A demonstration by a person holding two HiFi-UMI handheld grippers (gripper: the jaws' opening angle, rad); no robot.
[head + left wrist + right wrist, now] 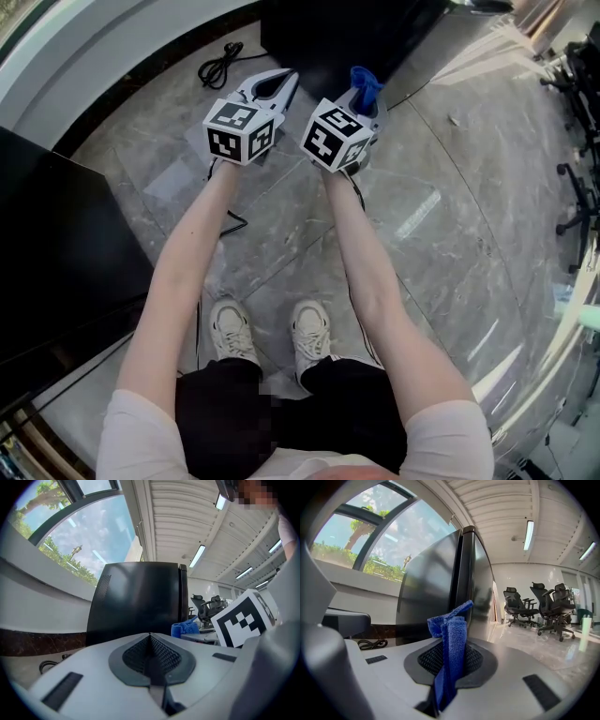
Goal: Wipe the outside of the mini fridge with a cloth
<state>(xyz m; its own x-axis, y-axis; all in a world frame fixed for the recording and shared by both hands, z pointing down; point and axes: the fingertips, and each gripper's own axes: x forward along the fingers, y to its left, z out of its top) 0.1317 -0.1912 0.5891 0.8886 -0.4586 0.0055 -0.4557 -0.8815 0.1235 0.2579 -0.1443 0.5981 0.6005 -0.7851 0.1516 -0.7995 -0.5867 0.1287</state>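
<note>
The black mini fridge stands on the floor ahead of both grippers; its dark side fills the left gripper view, and its side and door edge rise in the right gripper view. My right gripper is shut on a blue cloth, whose folded end pokes out above the jaws. My left gripper is shut with nothing in it, just left of the right one. Both hang short of the fridge, apart from it. The cloth also shows in the left gripper view.
A coiled black cable lies on the marble floor left of the fridge. A dark cabinet stands at my left. Office chairs sit far right. My feet are below the grippers. A curved window wall runs behind.
</note>
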